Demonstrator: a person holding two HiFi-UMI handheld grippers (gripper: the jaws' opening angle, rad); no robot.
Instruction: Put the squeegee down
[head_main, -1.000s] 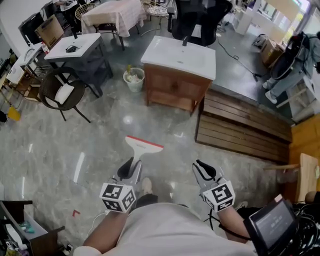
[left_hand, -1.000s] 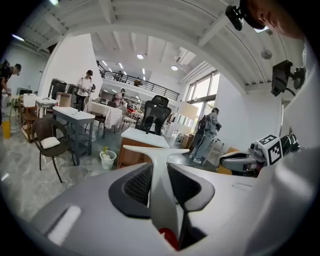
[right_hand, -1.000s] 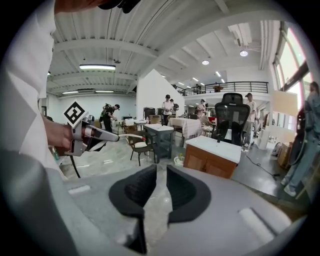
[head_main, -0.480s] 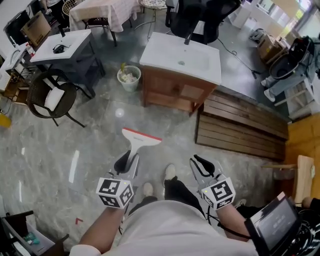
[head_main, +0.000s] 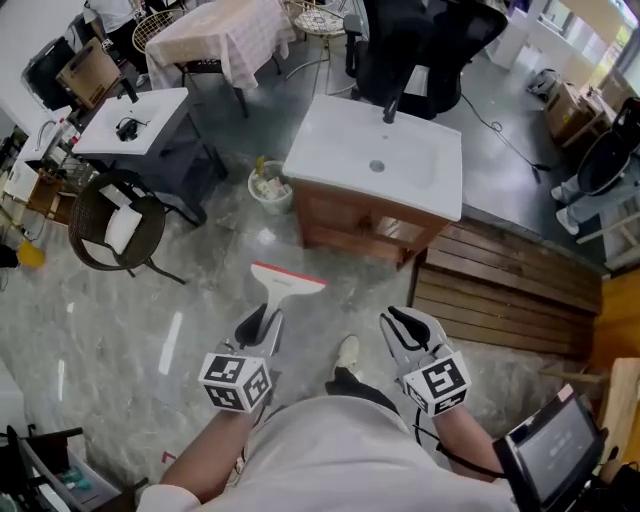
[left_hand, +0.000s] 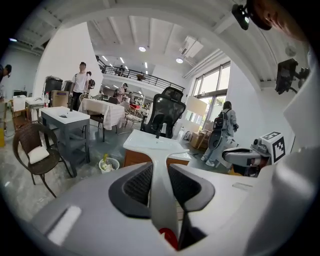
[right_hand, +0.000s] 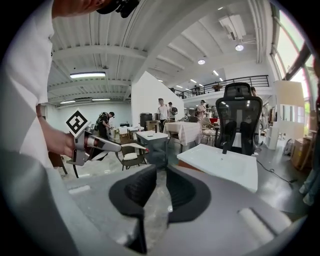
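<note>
The squeegee (head_main: 286, 283) is white with a red-edged blade, and its handle (left_hand: 160, 200) runs back between the pads of my left gripper (head_main: 261, 326), which is shut on it. It is held out over the marble floor, blade forward, a little short of the white sink vanity (head_main: 375, 165). In the right gripper view the left gripper (right_hand: 95, 142) shows at the left with the squeegee blade (right_hand: 134, 146) pointing right. My right gripper (head_main: 408, 331) hangs beside it, its jaws a narrow gap apart, with only floor showing between the pads (right_hand: 135, 187).
A waste bin (head_main: 268, 183) stands left of the vanity. Wooden decking (head_main: 510, 290) lies to its right and a black office chair (head_main: 410, 50) behind it. A wicker chair (head_main: 115, 225) and a grey table (head_main: 135, 125) are at the left. People stand in the background.
Both grippers have been carried forward across the floor towards the vanity, which now looks nearer and larger. The squeegee stays in the left gripper; the right jaws look the same.
</note>
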